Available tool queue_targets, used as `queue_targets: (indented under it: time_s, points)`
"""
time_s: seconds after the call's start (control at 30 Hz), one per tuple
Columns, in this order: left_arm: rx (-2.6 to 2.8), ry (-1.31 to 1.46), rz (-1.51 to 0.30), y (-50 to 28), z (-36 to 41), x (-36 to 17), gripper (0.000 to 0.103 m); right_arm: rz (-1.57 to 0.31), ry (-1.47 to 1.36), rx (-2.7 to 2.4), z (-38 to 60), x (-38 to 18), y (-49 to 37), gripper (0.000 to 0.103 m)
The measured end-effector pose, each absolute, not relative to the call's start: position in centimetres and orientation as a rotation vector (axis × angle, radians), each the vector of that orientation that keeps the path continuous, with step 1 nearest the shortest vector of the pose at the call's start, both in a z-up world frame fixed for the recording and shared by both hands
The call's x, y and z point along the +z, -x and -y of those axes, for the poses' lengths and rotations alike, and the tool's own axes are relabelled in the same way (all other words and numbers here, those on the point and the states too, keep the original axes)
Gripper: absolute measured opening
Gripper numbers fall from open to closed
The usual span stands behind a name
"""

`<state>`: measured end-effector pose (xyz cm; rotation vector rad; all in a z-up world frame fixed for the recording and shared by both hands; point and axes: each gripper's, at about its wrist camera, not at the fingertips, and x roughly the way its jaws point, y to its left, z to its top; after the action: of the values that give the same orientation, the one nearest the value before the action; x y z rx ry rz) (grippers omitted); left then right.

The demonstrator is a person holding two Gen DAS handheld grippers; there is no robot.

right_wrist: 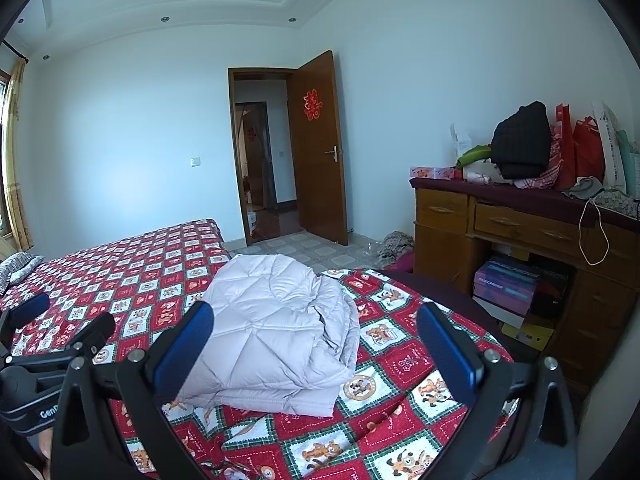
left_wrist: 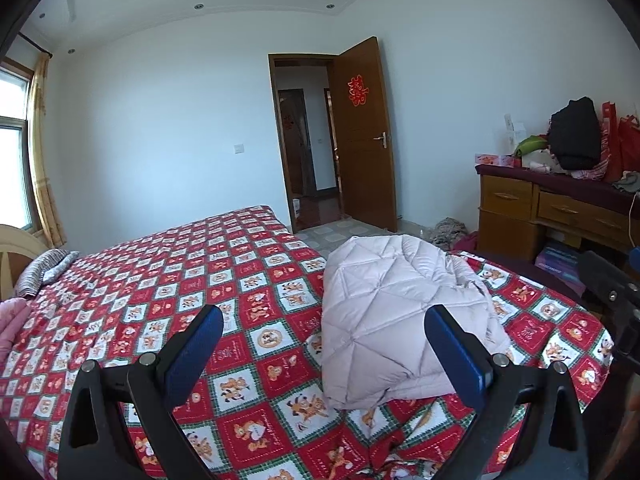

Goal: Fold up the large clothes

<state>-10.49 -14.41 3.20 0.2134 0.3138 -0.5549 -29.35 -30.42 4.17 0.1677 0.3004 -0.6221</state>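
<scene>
- Nearest, the left tongs (left_wrist: 324, 332) hang above the bed with their blue-padded black fingers spread wide apart, gripping nothing.
- Likewise the right tongs (right_wrist: 314, 328) stand wide apart and empty; in the right wrist view the left tool shows at 9 o'clock, low at the frame's edge.
- Just beyond the fingers lies the folded pale lilac quilted puffer jacket (right_wrist: 276, 332), a thick, squarish bundle resting on the bed near its foot-end corner; it sits at 1 o'clock from the middle of the left wrist view, and dead centre in the right one.
- Under it spreads the red, white and green checked bedsheet with cartoon animals (left_wrist: 192, 272), which covers the bed out towards 10 o'clock.
- At 9 o'clock in the left wrist view a striped grey pillow (left_wrist: 44, 270) lies at the head end, with a bit of pink cloth (left_wrist: 12, 320) nearer.
- Farther, at 3 o'clock, a wooden dresser with drawers (right_wrist: 516, 224) carries a black folded garment (right_wrist: 520, 140) and red bags (right_wrist: 580, 152) on its tabletop; shoe boxes (right_wrist: 506, 284) sit beneath.
- Farthest, at 12 o'clock, a brown wooden door (right_wrist: 318, 148) with a red paper ornament stands open.
</scene>
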Motion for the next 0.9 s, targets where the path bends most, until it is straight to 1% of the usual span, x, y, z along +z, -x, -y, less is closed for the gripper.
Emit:
queue_targets:
  time_s: [0.23, 0.5, 0.73, 0.9]
  points:
    - [-0.497, -0.233, -0.271, 10.55, 14.59, 3.15, 0.101, -0.302, -0.167, -0.624, 30.50, 4.10, 29.19, 0.103]
    - [-0.509, -0.226, -0.313, 9.86, 14.76, 2.95, 0.101, -0.304, -0.167, -0.623, 30.53, 3.88, 29.22, 0.103]
    - [-0.523, -0.233, -0.290, 10.15, 15.02, 2.89, 0.101, -0.319, -0.172, -0.615, 30.65, 3.46, 28.97, 0.103]
    - [-0.523, -0.217, -0.310, 9.76, 14.92, 2.83, 0.101, -0.323, -0.173, -0.613, 30.74, 3.27, 28.89, 0.103]
